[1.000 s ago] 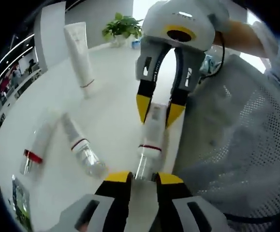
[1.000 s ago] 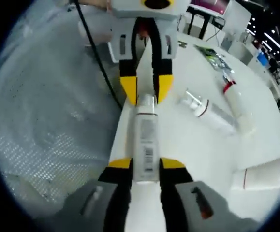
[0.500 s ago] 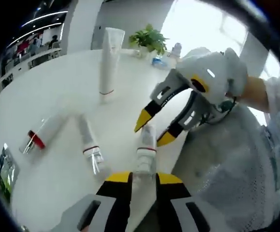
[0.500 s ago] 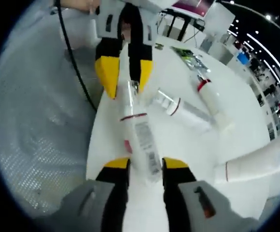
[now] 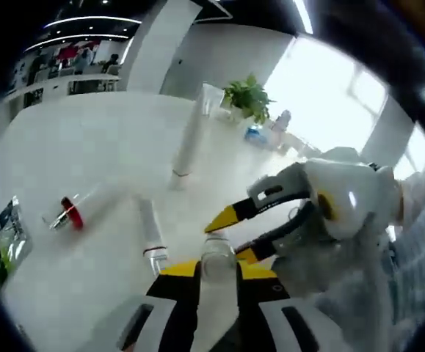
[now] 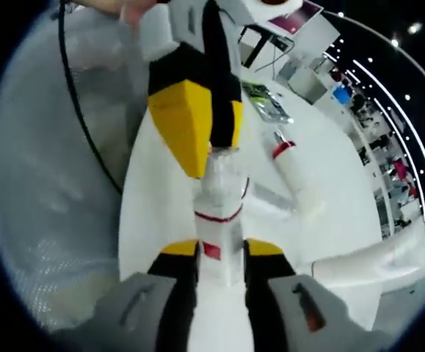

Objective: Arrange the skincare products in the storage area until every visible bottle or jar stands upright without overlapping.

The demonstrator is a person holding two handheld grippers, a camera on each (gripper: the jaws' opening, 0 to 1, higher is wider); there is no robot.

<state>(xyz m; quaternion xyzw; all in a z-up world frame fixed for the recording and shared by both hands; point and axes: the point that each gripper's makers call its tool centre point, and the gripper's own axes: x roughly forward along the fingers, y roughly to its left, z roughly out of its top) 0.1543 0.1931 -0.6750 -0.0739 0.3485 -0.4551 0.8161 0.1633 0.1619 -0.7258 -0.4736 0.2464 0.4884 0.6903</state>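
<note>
item, left gripper view, running left to right: a flat green-printed sachet (image 5: 3, 246) is lying at the table's left edge. next, a white bottle with a red collar and clear cap (image 5: 71, 216) is lying on its side on the round white table (image 5: 87, 147). beside it, a slim white bottle with a thin red band and clear cap (image 5: 150, 236) is also lying flat. behind these, a tall white squeeze tube (image 5: 190, 136) is standing upright on its cap. a green potted plant (image 5: 250, 97) is sitting further back.

item, held piece: a white bottle with a red ring and a clear cap (image 6: 219, 202) is being gripped by both tools at once. the left gripper (image 5: 216, 271) is pinching its clear cap end, jaws nearly closed on it; the right gripper (image 6: 220, 253) is clamping its white body, jaws narrowed to the bottle's width. in the left gripper view the right tool is coming in from the right, its yellow tips flanking the bottle. the bottle is being held above the table's near edge, seemingly tilting toward upright.

item, progress: one tube is standing; the held bottle is not yet set down; two bottles are lying flat, apart from each other, awaiting righting. judged well short of done.
</note>
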